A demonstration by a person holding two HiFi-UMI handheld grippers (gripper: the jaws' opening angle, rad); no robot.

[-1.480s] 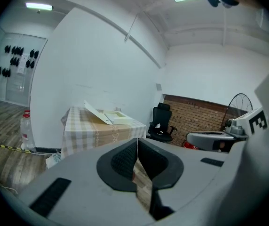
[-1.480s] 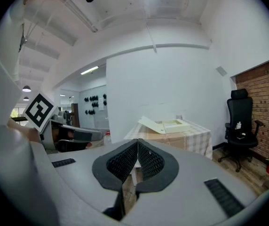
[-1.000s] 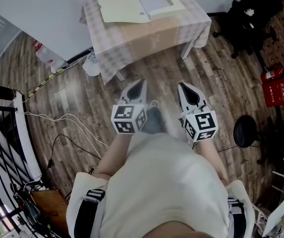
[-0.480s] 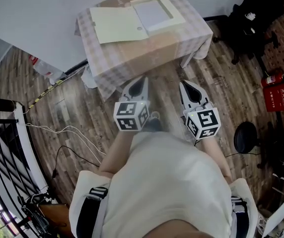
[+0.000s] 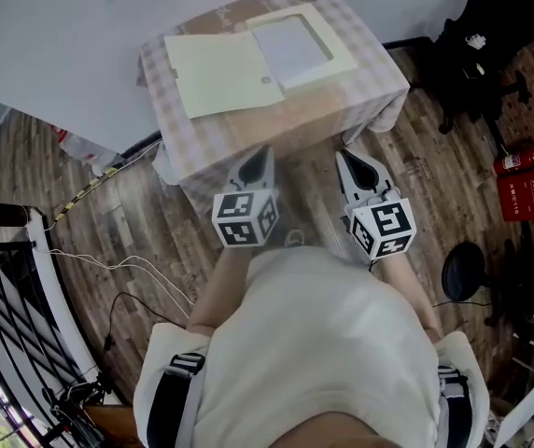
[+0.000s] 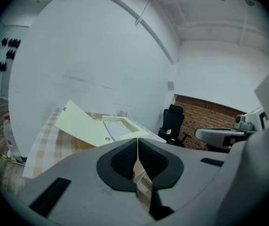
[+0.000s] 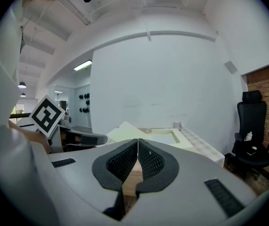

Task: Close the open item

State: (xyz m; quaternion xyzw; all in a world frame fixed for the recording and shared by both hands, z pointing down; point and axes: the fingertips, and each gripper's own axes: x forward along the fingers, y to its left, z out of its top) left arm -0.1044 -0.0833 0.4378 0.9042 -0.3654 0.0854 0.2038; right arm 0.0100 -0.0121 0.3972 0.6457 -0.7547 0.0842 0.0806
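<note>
Box (image 5: 220, 75) open on table (image 5: 248, 133), L claw (image 5: 263, 155), R claw (image 5: 344, 160) closed at edge

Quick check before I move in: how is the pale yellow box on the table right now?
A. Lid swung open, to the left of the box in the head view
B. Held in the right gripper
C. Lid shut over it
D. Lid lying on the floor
A: the lid is spread open on the table, left of the box, whose white inside is showing.
</note>
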